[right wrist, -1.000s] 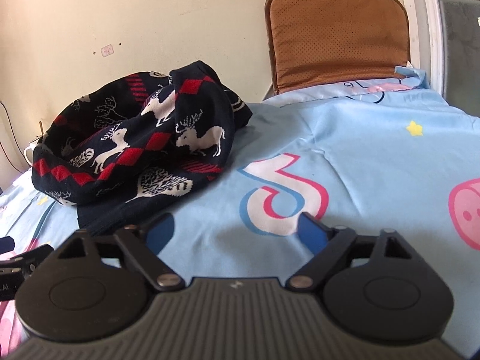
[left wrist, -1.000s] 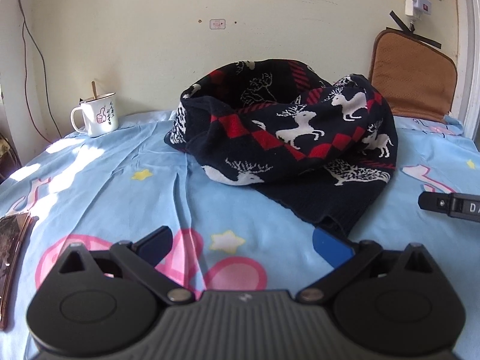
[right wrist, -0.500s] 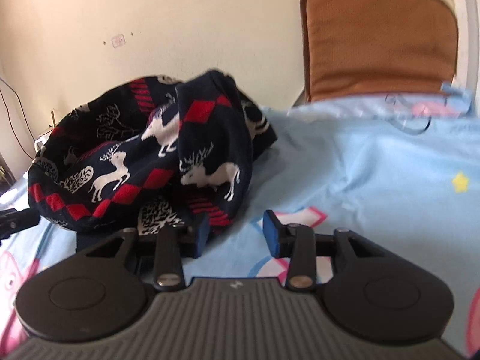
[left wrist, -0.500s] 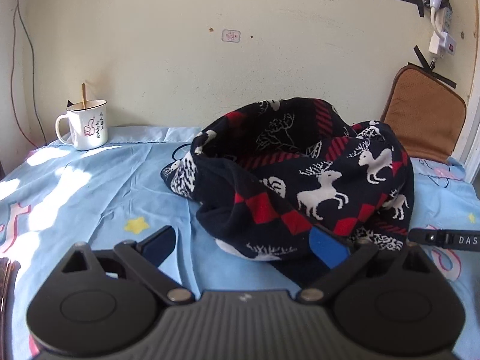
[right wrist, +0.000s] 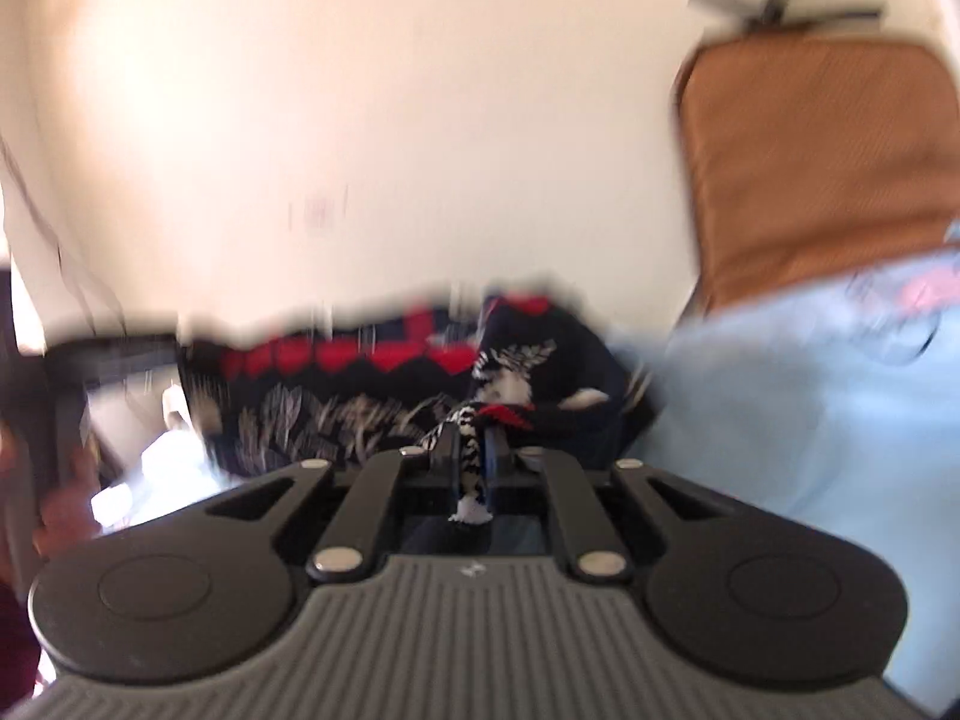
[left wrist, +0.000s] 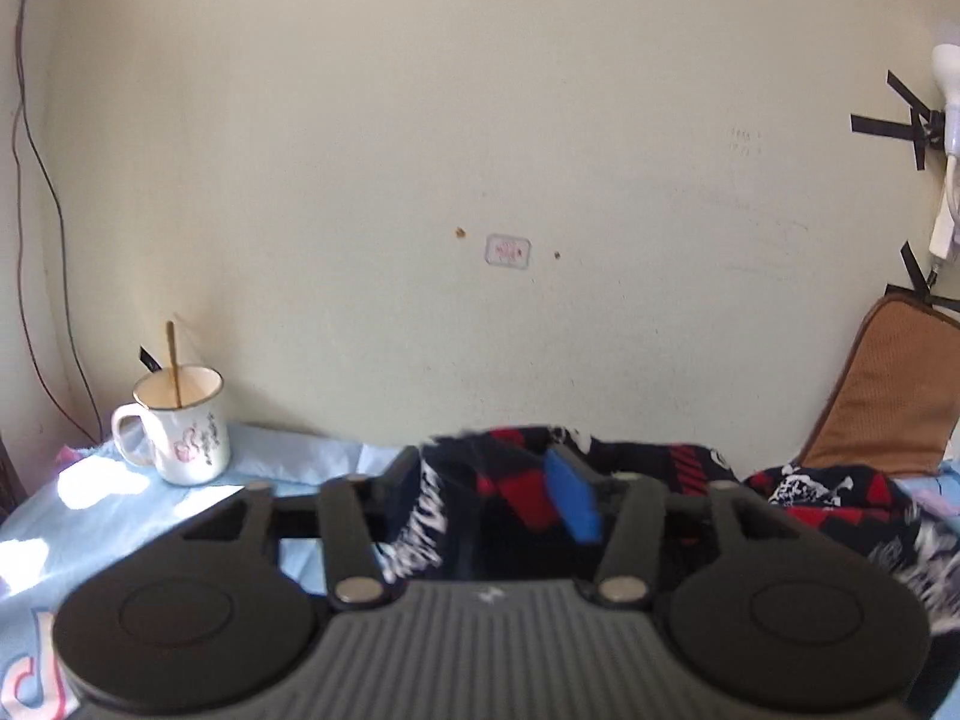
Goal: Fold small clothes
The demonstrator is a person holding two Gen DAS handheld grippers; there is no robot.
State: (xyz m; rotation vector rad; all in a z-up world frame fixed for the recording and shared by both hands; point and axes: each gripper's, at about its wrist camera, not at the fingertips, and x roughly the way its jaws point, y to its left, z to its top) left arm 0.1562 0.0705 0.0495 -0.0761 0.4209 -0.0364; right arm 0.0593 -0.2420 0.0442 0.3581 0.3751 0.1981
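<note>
The garment is a dark navy knit sweater (left wrist: 510, 498) with red diamonds and white deer, bunched on the blue bed sheet (left wrist: 288, 468). My left gripper (left wrist: 480, 492) has its fingers partly closed around a thick fold of the sweater; its blue pad (left wrist: 573, 498) presses the cloth. In the blurred right wrist view, my right gripper (right wrist: 471, 456) is shut on an edge of the sweater (right wrist: 372, 378), with cloth pinched between the fingers.
A white enamel mug (left wrist: 180, 432) with a stick in it stands at the back left by the wall. A brown cushion (right wrist: 816, 162) leans on the wall at the right. The wall is close behind the sweater.
Both grippers moved forward onto the sweater. The right one closed from open to pinching the cloth. The left one narrowed around a fold. Both views tilted upward.
</note>
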